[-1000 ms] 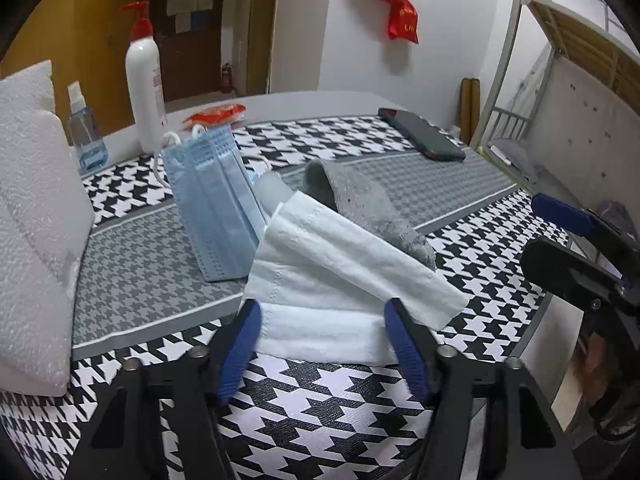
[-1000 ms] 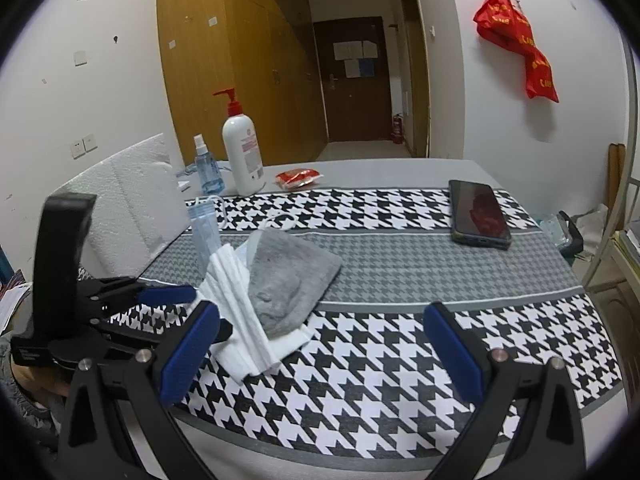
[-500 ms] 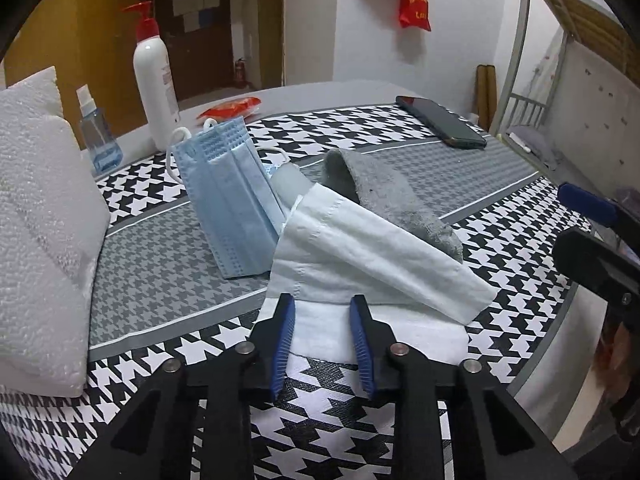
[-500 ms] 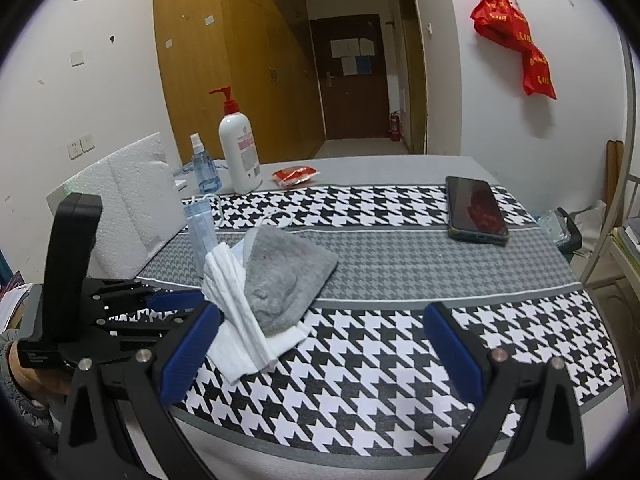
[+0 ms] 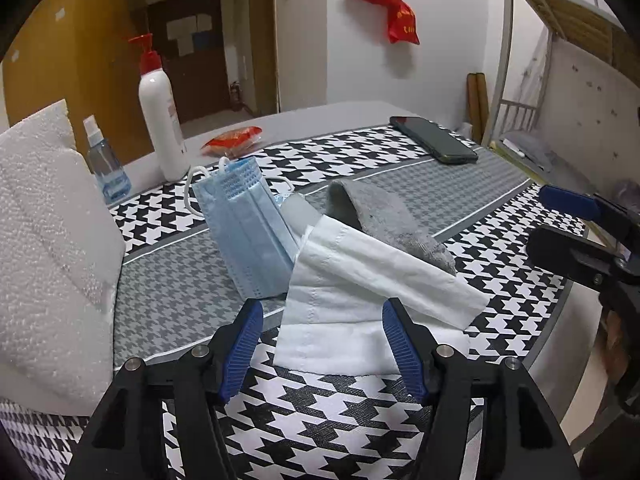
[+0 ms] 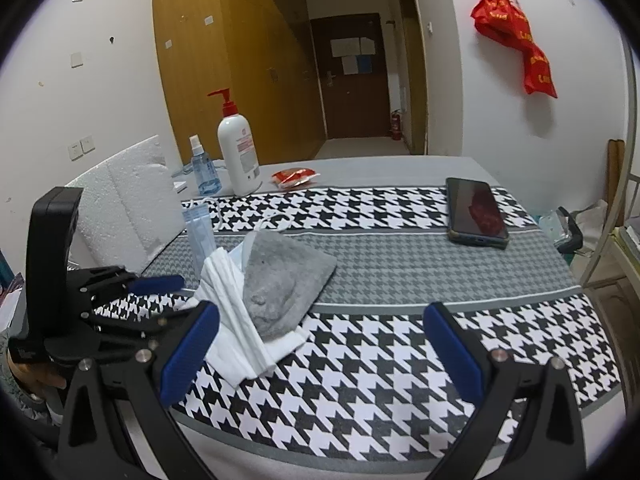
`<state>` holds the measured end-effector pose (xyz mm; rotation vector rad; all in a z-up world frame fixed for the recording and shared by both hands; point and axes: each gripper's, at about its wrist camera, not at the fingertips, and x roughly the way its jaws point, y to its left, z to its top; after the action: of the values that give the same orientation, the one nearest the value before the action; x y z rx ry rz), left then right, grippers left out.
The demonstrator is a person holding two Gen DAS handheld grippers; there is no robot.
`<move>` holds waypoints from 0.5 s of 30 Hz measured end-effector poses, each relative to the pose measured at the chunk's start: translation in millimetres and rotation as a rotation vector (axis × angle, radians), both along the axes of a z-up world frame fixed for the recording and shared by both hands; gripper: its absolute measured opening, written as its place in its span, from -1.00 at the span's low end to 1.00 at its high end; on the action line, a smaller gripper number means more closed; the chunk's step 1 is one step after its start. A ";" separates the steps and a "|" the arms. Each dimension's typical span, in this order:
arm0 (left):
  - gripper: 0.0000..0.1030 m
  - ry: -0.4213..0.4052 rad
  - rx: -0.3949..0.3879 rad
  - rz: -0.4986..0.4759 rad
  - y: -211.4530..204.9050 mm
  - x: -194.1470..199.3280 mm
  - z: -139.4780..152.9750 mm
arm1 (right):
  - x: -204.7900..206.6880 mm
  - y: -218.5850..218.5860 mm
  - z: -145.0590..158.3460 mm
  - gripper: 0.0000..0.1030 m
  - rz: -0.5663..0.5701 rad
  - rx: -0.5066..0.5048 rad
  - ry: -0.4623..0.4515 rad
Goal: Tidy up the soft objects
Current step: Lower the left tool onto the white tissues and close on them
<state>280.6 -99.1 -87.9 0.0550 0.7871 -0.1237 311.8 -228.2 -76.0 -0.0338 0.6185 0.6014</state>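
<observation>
Three soft things lie in one pile on the checked cloth point(image 5: 360, 420) — white tissue point(image 5: 360, 304), grey sock point(image 5: 384, 220), blue masks point(image 5: 248, 232). Left gripper point(image 5: 324, 348) is open around the tissue's near edge, holding nothing; right gripper point(image 6: 320, 352) is wide open, empty.

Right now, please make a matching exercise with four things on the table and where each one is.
Things:
1. phone
2. grey sock
3. blue face masks
4. pump bottle

Places:
a. stands upright beside the spray bottle
b. lies partly on the white tissue
c. lies flat, far right on the tablecloth
d. stand on edge just left of the tissue

Pairs: 1-c, 2-b, 3-d, 4-a
</observation>
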 end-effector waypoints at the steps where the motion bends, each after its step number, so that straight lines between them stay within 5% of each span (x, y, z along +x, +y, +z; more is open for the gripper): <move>1: 0.24 0.010 -0.001 0.002 0.0 1.4 -1.1 | 2.7 2.2 -0.2 0.99 0.005 -0.002 0.004; 9: 0.22 0.099 -0.032 -0.006 4.2 12.3 -13.0 | 15.3 19.4 -0.4 0.99 0.037 -0.037 0.026; 15: -0.17 0.092 -0.009 -0.004 2.6 9.5 -13.5 | 25.8 33.3 -3.2 1.00 0.073 -0.062 0.057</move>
<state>290.2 -96.5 -101.3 0.0429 0.8782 -0.1341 337.6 -195.0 -79.3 -0.0980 0.6931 0.6557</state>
